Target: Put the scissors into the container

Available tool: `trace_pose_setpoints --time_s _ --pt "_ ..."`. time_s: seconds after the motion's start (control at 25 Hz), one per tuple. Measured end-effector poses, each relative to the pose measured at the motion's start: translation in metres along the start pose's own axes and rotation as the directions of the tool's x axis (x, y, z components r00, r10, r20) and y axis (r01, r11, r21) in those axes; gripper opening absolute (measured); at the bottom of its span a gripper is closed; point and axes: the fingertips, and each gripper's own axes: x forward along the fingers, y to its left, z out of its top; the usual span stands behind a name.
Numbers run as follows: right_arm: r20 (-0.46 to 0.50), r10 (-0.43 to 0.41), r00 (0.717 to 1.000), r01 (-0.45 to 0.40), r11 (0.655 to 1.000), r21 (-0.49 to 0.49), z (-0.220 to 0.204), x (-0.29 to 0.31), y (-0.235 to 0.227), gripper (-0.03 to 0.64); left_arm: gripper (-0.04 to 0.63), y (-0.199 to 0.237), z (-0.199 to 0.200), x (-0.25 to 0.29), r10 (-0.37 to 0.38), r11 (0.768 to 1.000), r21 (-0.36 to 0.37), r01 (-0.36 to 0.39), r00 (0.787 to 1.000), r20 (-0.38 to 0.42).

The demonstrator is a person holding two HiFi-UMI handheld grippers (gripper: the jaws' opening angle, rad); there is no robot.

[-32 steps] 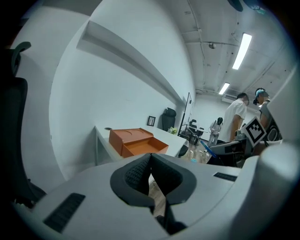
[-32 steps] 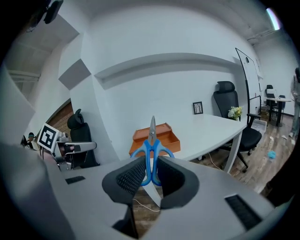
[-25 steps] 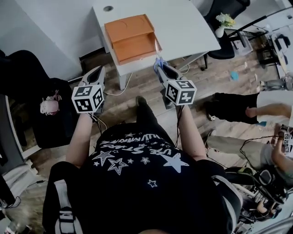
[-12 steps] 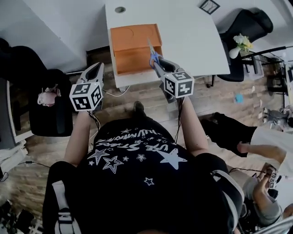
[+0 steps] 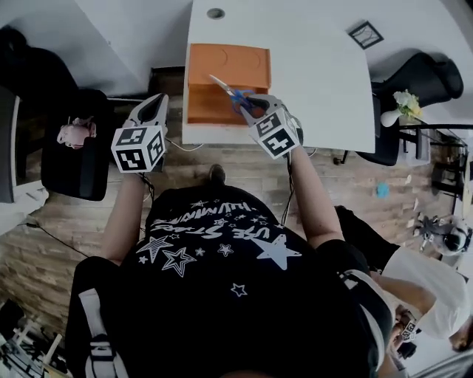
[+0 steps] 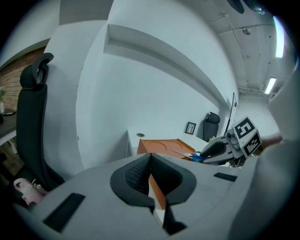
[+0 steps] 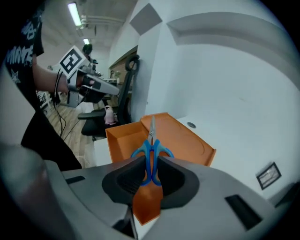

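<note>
An orange container (image 5: 229, 57) with an open tray at its front stands on the white table (image 5: 318, 81). My right gripper (image 5: 250, 109) is shut on the blue handles of the scissors (image 5: 228, 91), whose blades point out over the tray. In the right gripper view the scissors (image 7: 152, 143) stick out from between the jaws of my right gripper (image 7: 151, 176), above the container (image 7: 185, 140). My left gripper (image 5: 154, 107) hangs off the table's left front corner, shut and empty. In the left gripper view its pads (image 6: 140, 173) meet in front of the container (image 6: 161, 145).
A small picture frame (image 5: 364, 35) lies at the table's back right, and a cable hole (image 5: 216, 13) at its back. A black chair (image 5: 70, 155) stands to the left, an office chair (image 5: 425, 74) and a flower vase (image 5: 397, 109) to the right. Another person (image 5: 425, 288) sits at lower right.
My right gripper has carried the scissors forward from the table's front edge to over the open tray, the blades swinging left. The left gripper has kept its place beside the table.
</note>
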Motion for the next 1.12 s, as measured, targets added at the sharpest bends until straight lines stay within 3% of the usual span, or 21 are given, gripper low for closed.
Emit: trace_pose_setpoints --time_s 0.12,0.36,0.56,1.12 --pt "-0.040 0.041 0.998 -0.046 0.991 -0.122 -0.003 0.010 0.001 0.097 0.018 0.000 -0.002 0.003 0.031 0.999 -0.013 -0.031 1.000 -0.002" --pt "-0.095 0.149 0.984 -0.170 0.949 -0.264 -0.014 0.024 0.001 0.097 0.018 -0.007 -0.003 0.012 0.075 0.997 -0.012 -0.075 0.997 -0.019" --pt "-0.166 0.169 0.971 -0.220 0.903 -0.369 -0.024 0.044 0.003 0.097 0.018 -0.004 -0.009 0.015 0.104 0.994 -0.018 -0.105 0.994 -0.041" --pt "-0.252 0.221 0.942 -0.311 0.854 -0.417 -0.039 0.070 -0.001 0.097 0.018 -0.012 -0.012 0.032 0.126 0.991 -0.024 -0.128 0.990 -0.064"
